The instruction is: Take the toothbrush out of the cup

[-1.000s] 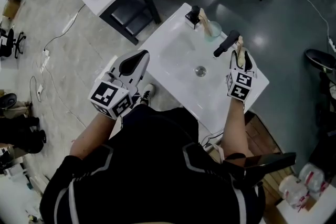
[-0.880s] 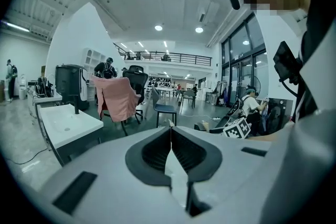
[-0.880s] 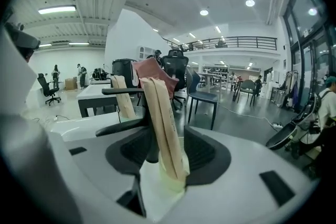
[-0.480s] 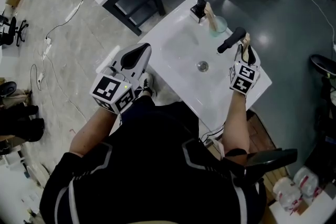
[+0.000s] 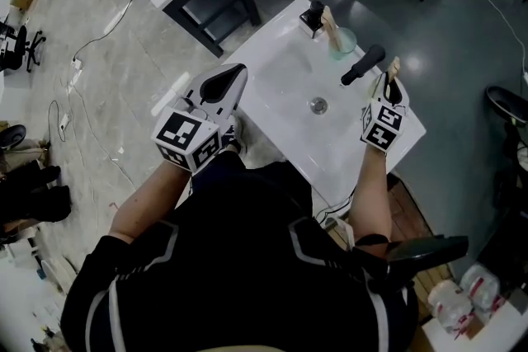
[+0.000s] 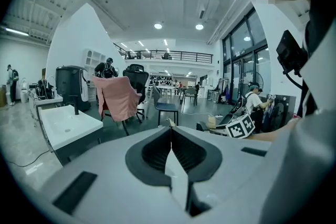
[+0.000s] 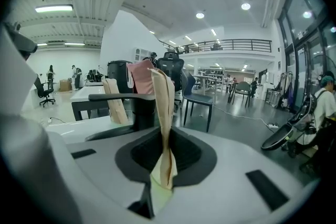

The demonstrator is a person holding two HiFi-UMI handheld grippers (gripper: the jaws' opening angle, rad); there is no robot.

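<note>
Though already clear of the cup (image 5: 343, 40), hangs on a thin pinch only: toothbrush (image 7: 160, 97) standing upright in the right gripper (image 5: 389, 86), at 3 o'clock from the drain (image 5: 318, 104) and near the black faucet (image 5: 363, 64). Has just been closing its fingers on the tan wrapping, and now clamps it low down, with most of the length free above. Shows nothing in the left gripper (image 5: 238, 72), out at the 9 o'clock edge of the white surface (image 5: 334, 152), with fingers pressed together on air. Leaves a second toothbrush (image 5: 331, 23), wrapped the same, leaning in the cup at 1 o'clock from the drain.

Could go wrong in several ways from here. Might swivel or slide in the grip on a quick swing, being held by soft wrapping rather than by anything stiff, so far as can be judged. Might clip the faucet if carried back toward 9 o'clock, and twist loose. If dropped, would likely land in the basin, or go over the surface's edge at 3 o'clock to the floor. If asked for the one in the cup as well, would risk tipping the light-looking cup by reaching in with laden fingers, or brushing the faucet by sending the left across.
</note>
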